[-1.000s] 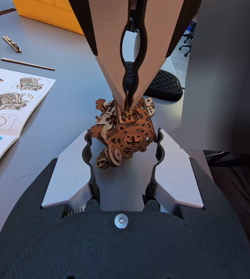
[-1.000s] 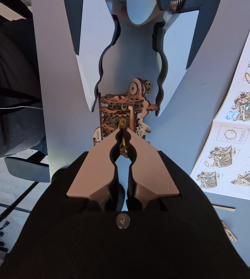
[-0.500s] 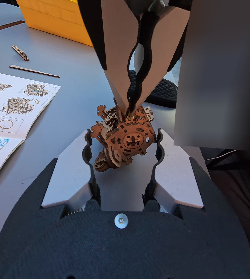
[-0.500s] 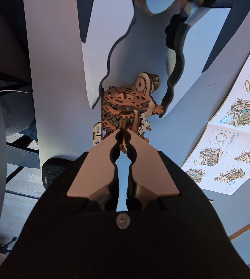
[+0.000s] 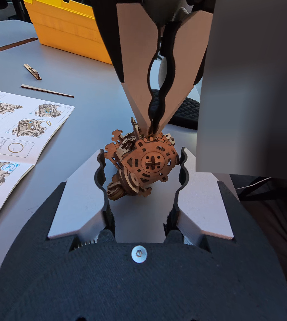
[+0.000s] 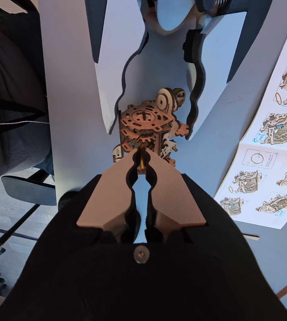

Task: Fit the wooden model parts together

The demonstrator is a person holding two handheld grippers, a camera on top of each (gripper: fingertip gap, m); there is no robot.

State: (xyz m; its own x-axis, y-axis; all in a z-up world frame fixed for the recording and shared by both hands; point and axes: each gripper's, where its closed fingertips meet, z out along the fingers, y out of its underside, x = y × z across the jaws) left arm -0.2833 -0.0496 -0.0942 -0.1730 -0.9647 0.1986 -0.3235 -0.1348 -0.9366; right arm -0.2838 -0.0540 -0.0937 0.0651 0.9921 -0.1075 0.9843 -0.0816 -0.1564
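Note:
The wooden gear model (image 5: pixel 144 163) rests tilted on the grey table (image 5: pixel 87 86), also seen in the right wrist view (image 6: pixel 144 121). My left gripper (image 5: pixel 142 152) is open, with one finger on each side of the model and close to it; from the right wrist view (image 6: pixel 149 134) a cog tip looks close to or touching one finger. My right gripper (image 6: pixel 141 151) comes from the opposite side and is shut on a thin yellow rubber band (image 6: pixel 142 162) at the model's gears. Its tips (image 5: pixel 152 132) meet the model's top edge.
An open instruction booklet (image 5: pixel 17 139) lies left of the model, also in the right wrist view (image 6: pixel 269 156). A wooden stick (image 5: pixel 47 90) and a small wooden piece (image 5: pixel 32 71) lie beyond it. A yellow crate (image 5: pixel 66 26) stands at the back. A black chair seat (image 5: pixel 182 111) is past the table edge.
The model now sits a little deeper between my open left fingers and shows more of its round plate to the right camera. The right gripper stays shut on the band.

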